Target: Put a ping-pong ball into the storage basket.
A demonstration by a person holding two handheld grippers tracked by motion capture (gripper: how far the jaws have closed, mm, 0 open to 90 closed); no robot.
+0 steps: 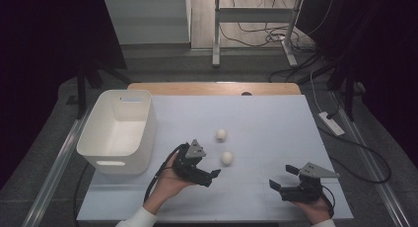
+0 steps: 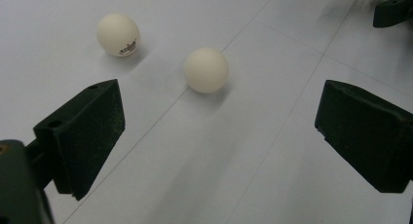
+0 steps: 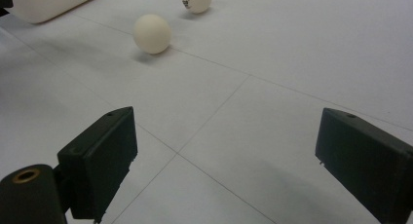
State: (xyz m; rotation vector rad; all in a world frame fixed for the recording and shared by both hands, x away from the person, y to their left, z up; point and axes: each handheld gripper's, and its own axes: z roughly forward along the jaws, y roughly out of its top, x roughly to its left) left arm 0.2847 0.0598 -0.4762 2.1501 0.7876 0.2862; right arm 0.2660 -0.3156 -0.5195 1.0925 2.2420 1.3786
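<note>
Left gripper view is showing the left gripper (image 2: 219, 136) with jaws spread wide, gripping nothing; the near ball (image 2: 206, 70) is lying just ahead between them, the far ball (image 2: 118, 34) beyond, its print too small to read. The right gripper (image 1: 284, 177) is likewise gaping. The white bin (image 1: 118, 131) is sitting on the table (image 1: 276, 118), partly cropped in the right gripper view.

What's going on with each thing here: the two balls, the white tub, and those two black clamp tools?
Nearer ball: loose on the table, plain side showing, untouched.
Farther ball: loose on the table, printed mark showing, apart from the other ball.
White bin: upright, open-topped, looks empty.
Left gripper: open, pointed towards the nearer ball, holding nothing.
Right gripper: open, holding nothing, away from both balls.
</note>
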